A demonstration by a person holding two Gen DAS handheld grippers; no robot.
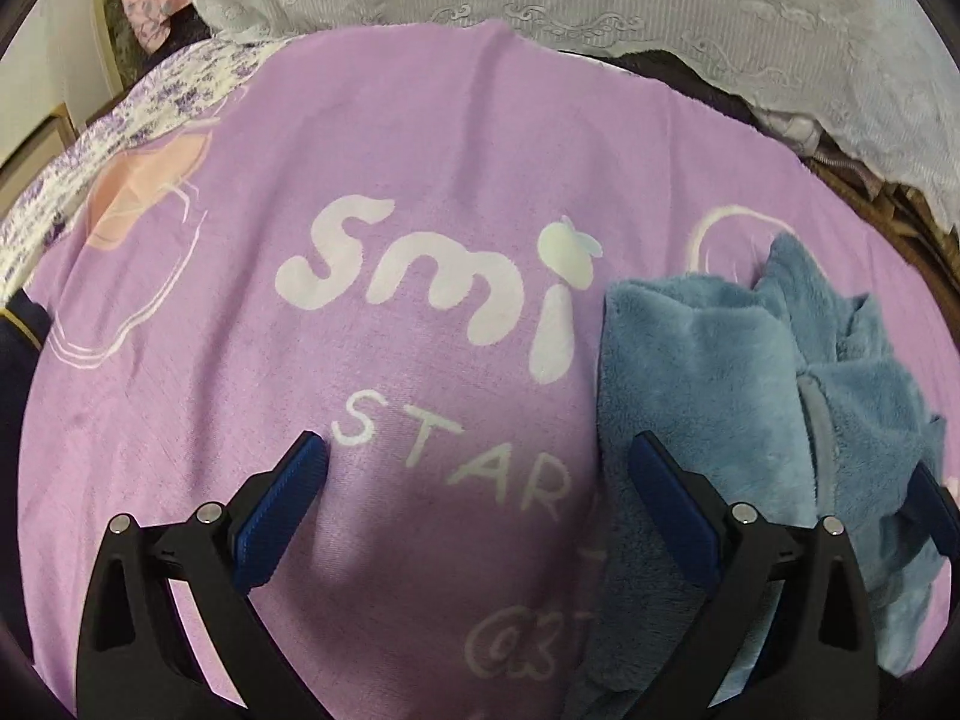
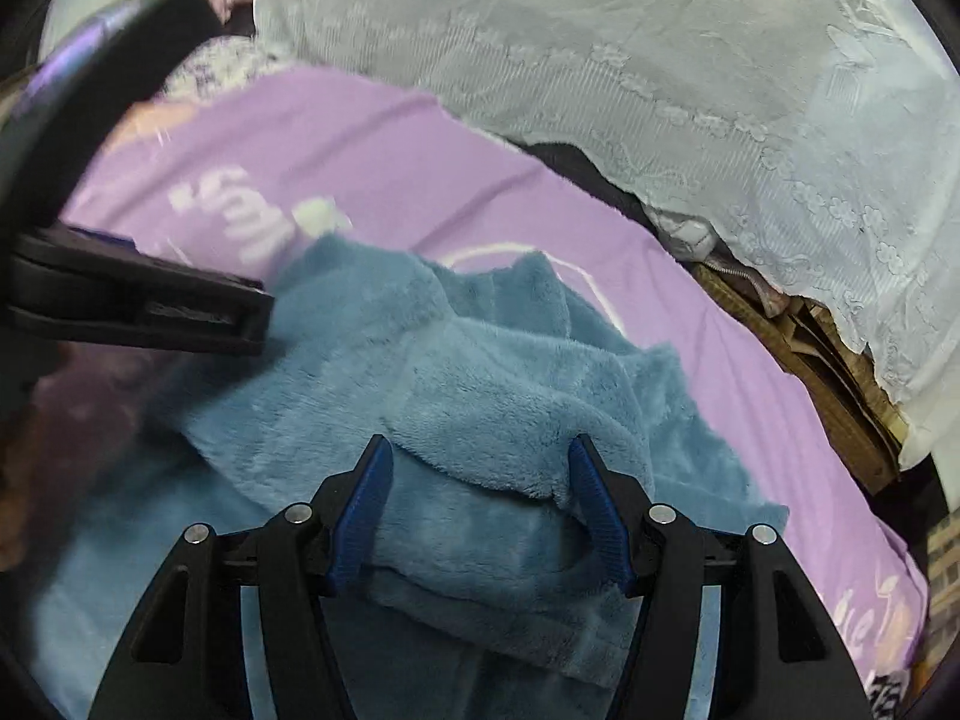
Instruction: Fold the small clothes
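A rumpled blue fleece garment [image 2: 480, 372] is lying on a purple blanket [image 1: 420, 150] printed with white lettering. The left hand-held gripper [image 1: 480, 450] is hanging spread wide over the blanket, gripping nothing, beside the fleece's left edge. The right hand-held gripper [image 2: 480, 462] is sitting half-spread with a fleece fold between its fingers, though whether the pads are pressing it is unclear.

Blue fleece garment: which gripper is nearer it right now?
Right. The right gripper straddles a fold of the blue fleece garment; the left gripper is open at its edge, mostly over the purple blanket.
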